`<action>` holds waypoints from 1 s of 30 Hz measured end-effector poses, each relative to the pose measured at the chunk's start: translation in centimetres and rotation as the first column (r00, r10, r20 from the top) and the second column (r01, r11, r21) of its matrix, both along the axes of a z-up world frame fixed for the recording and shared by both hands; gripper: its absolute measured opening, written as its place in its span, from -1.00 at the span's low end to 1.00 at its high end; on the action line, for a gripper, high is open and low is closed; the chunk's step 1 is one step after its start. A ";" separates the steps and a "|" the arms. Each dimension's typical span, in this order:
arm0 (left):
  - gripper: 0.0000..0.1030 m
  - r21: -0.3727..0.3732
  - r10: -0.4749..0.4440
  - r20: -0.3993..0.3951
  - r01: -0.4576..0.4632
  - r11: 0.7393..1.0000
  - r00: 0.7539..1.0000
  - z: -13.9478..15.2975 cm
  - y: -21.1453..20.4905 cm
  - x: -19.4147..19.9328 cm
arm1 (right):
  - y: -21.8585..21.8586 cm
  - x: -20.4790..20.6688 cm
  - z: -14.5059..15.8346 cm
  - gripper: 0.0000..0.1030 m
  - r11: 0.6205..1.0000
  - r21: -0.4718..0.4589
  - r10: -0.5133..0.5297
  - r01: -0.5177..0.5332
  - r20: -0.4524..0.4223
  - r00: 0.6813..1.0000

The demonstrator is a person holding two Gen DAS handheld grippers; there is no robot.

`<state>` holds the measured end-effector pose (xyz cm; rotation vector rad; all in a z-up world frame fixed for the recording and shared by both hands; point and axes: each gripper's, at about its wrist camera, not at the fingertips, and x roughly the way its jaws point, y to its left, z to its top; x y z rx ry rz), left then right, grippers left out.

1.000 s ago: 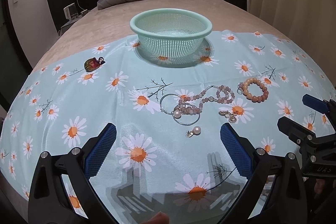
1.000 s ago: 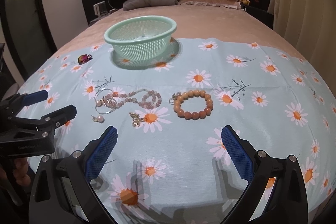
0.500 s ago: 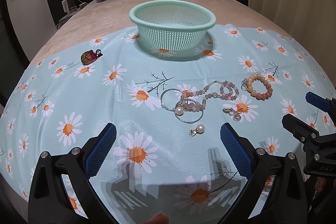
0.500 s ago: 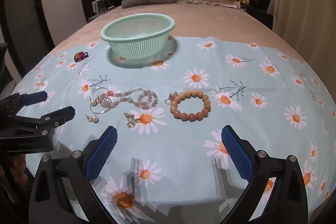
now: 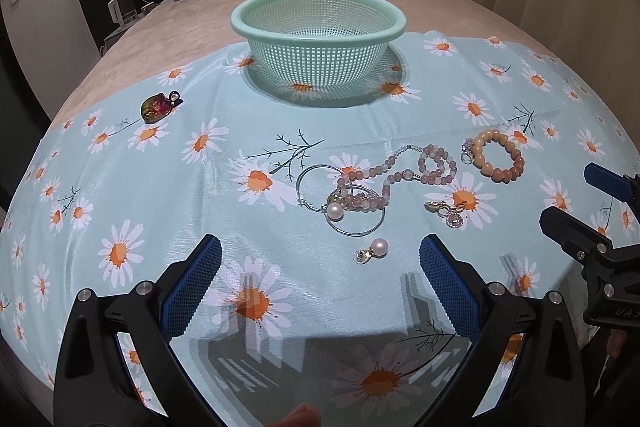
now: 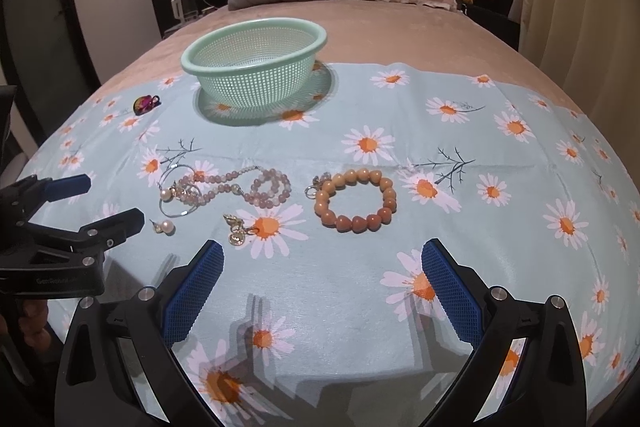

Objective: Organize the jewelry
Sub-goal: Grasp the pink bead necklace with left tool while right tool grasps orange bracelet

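With both my left tongs (image 5: 320,267) and right tongs (image 6: 322,267) spread apart and empty, I risk snagging the thin silver hoop (image 5: 340,201) tangled under the pink beaded necklace (image 5: 400,175) just ahead of the left tongs, dragging both.

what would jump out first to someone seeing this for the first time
Probably the mint mesh basket, empty, at the far edge of the daisy cloth. Then the jewelry nearer the camera: a pink bead necklace tangled with hoops, and an orange bead bracelet to its right. Both grippers hover open, holding nothing.
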<state>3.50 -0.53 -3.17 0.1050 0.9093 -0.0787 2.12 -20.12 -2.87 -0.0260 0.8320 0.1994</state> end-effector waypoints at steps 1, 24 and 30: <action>0.89 0.000 -0.002 -0.001 0.002 1.000 1.000 0.0 -0.1 0.1 | -0.1 0.1 -0.1 0.85 1.000 -0.001 -0.002 0.002 -0.003 1.000; 0.89 0.090 -0.103 -0.051 0.107 0.990 0.993 -2.3 -3.1 6.0 | -2.2 6.2 -3.5 0.85 0.999 -0.035 -0.039 0.037 -0.082 0.996; 0.89 0.126 -0.158 -0.080 0.167 0.978 0.984 -3.7 -4.5 7.6 | -2.5 8.2 -4.5 0.85 0.998 -0.042 -0.042 0.038 -0.098 0.994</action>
